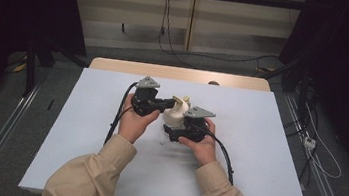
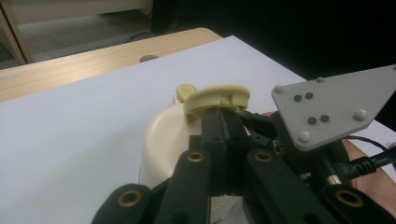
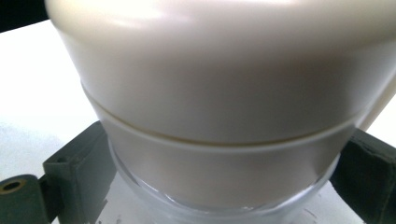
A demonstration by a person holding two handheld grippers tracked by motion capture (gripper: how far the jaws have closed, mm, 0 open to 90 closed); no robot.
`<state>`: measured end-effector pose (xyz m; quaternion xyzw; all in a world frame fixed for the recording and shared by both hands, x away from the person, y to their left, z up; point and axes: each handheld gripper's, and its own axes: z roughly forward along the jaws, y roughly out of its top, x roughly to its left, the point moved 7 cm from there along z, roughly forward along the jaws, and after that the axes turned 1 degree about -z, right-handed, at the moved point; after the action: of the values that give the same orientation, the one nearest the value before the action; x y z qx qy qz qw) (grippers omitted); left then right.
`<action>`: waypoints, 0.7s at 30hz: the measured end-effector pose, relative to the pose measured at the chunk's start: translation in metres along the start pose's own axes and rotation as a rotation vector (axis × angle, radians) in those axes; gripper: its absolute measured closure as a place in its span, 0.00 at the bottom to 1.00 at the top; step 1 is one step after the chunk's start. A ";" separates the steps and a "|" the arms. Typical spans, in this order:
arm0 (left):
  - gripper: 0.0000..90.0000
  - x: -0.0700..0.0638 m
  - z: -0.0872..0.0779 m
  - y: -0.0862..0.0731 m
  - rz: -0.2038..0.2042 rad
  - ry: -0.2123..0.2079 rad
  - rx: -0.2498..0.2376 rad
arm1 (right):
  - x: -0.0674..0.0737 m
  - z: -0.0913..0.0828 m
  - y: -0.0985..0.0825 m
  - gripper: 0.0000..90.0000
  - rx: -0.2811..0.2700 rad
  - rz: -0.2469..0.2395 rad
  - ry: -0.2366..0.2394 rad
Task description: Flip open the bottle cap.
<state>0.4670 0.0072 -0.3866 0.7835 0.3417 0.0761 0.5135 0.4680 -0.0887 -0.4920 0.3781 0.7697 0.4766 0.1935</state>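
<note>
On the white surface (image 1: 233, 176) in the high view, both grippers are meeting at one cream container (image 1: 175, 116), which is standing upright between them. The left gripper (image 1: 168, 102) is reaching in level toward the yellowish flip lid (image 1: 179, 100) at the top, while the right gripper (image 1: 172, 134) is coming in low against the body, just below and right of its partner.

In the left gripper view, the jaws are pressed together, pinching the near edge of the flip lid (image 2: 219, 96) right at their tips. The lid is lying straight ahead, tilted up off the rounded cap (image 2: 166, 135); the right gripper's grey plate (image 2: 334, 105) is sitting close by, to the right.

In the right gripper view, the jaws are spread wide and clamping the container (image 3: 219, 93) from both sides, each pad (image 3: 81, 172) touching its lower band. The body is standing dead ahead, long axis vertical, so the left gripper looks placed to work the lid.
</note>
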 end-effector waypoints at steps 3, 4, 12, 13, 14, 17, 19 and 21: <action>1.00 0.000 0.001 0.001 0.000 0.000 0.001 | 0.000 0.000 0.000 0.05 0.000 0.000 0.000; 1.00 0.000 0.002 0.001 -0.001 0.000 0.001 | 0.000 0.000 0.000 0.05 0.001 0.000 0.000; 1.00 0.001 0.003 0.002 -0.005 0.003 0.001 | 0.000 0.000 0.000 0.05 -0.001 0.001 0.000; 1.00 0.002 0.003 0.002 -0.006 0.005 0.001 | 0.000 0.000 0.000 0.05 -0.001 0.001 0.000; 1.00 0.002 0.004 0.002 -0.005 0.006 0.001 | 0.000 0.000 0.000 0.05 0.000 0.001 0.000; 1.00 0.003 0.005 0.003 -0.005 0.006 0.003 | 0.000 0.000 0.000 0.05 -0.001 0.001 0.000; 1.00 0.003 0.005 0.003 -0.005 0.007 0.005 | 0.000 0.000 0.000 0.05 -0.002 0.003 0.000; 1.00 0.004 0.006 0.004 -0.007 0.008 0.005 | 0.000 0.000 0.000 0.05 -0.001 0.002 0.000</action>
<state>0.4743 0.0039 -0.3872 0.7831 0.3468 0.0768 0.5105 0.4680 -0.0887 -0.4921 0.3787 0.7691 0.4771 0.1935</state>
